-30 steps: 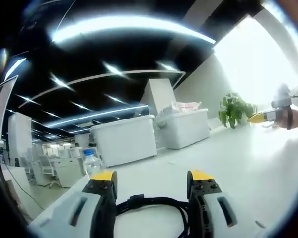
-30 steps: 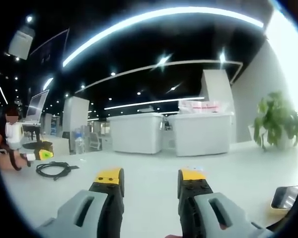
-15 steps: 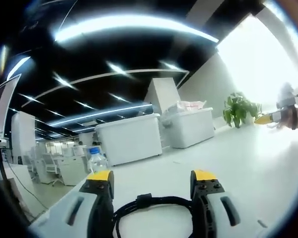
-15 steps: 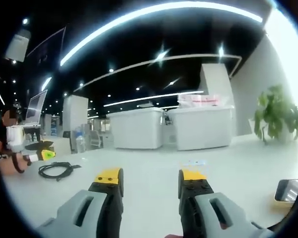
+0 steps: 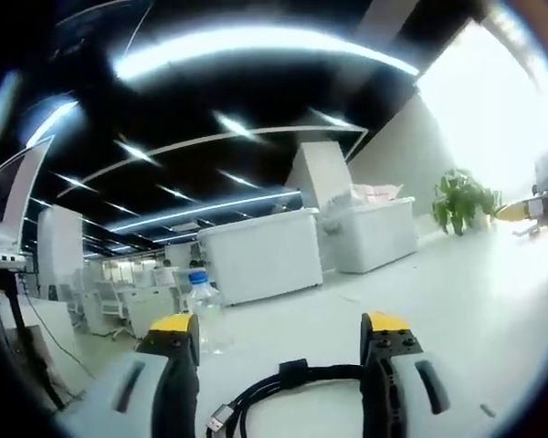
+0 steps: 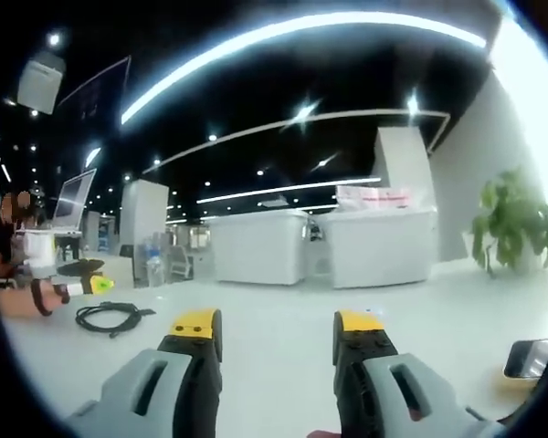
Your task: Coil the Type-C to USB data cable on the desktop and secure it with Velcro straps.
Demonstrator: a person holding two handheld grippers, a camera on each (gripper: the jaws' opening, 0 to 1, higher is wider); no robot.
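The black data cable (image 5: 297, 383) lies in loose loops on the white desk (image 5: 475, 310), between the wide-apart jaws of my left gripper (image 5: 278, 327). Its silver USB plug (image 5: 216, 421) points toward the lower left. The jaws stand on either side of the loops without pinching them. In the right gripper view the same cable (image 6: 110, 318) rests far left on the desk, and the left gripper (image 6: 89, 286), held by a hand, sits just behind it. My right gripper (image 6: 276, 325) is open and holds nothing, well away from the cable. It also shows small at the far right as the right gripper (image 5: 522, 210).
A water bottle (image 5: 199, 306) stands beyond the left jaw. A phone (image 6: 530, 358) lies at the desk's right edge. A potted plant (image 6: 516, 228) and white cabinets (image 6: 256, 246) stand behind. A screen (image 6: 73, 196) rises at the left.
The left gripper view has swung a little, so the background has slid right. The cable's USB plug now shows between the left jaws. Both grippers stay open.
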